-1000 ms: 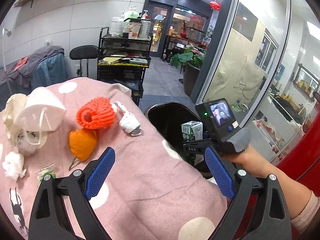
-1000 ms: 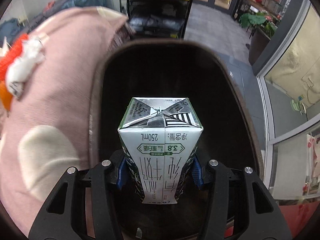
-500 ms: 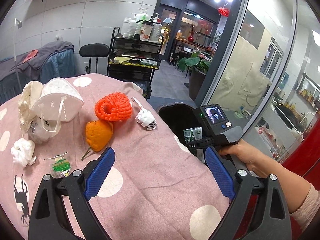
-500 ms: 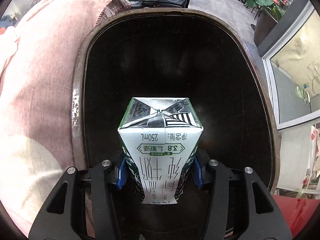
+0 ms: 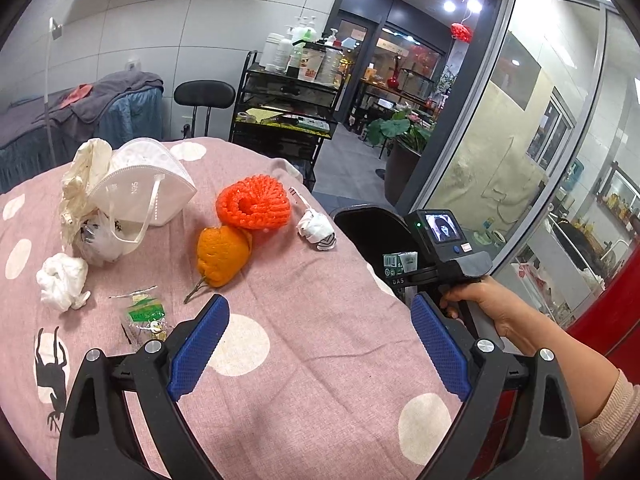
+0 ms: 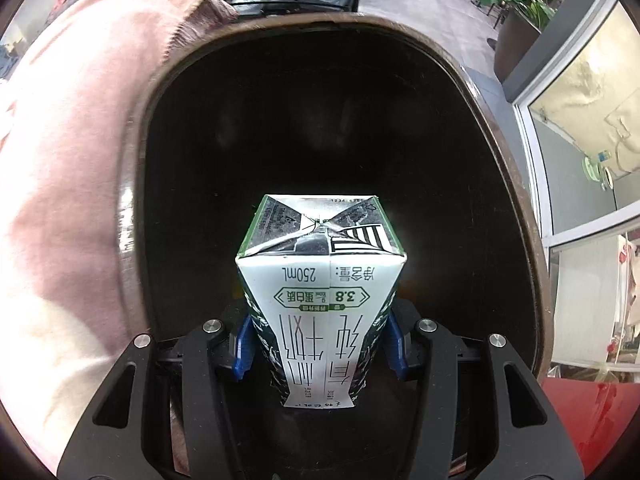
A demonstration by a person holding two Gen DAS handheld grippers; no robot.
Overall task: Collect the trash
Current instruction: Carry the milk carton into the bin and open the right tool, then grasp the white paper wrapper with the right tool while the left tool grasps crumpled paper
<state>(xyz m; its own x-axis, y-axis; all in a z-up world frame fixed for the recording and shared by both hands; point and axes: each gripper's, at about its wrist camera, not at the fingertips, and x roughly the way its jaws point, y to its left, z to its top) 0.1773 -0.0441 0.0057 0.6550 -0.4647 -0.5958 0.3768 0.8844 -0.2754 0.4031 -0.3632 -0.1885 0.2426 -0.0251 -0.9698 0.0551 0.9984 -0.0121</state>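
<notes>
The right gripper (image 6: 320,344) is clamped on a small white-and-green 250 mL milk carton (image 6: 320,300), its blue pads pressed against the carton's two sides, and it holds the carton over the dark mouth of a black, brown-rimmed trash bin (image 6: 132,216) that stands just beside the edge of the bed-like surface. From the left wrist view the same carton (image 5: 400,264) shows just above the bin (image 5: 360,224), with a person's hand (image 5: 476,300) gripping the handle of that right gripper. The left gripper (image 5: 320,344) hangs above the pink polka-dot cloth (image 5: 312,280) with its blue-padded fingers (image 5: 198,346) spread wide and nothing between them. More rubbish lies on the cloth: an orange foam fruit net (image 5: 254,202), a piece of orange peel (image 5: 222,254) touching it, a crumpled white wrapper (image 5: 316,228) near the bin, a white N95 face mask (image 5: 144,188) resting on a crumpled plastic bag (image 5: 92,236) (partly hidden), a wad of white tissue (image 5: 62,280), and a small clear packet with green print (image 5: 146,312).
</notes>
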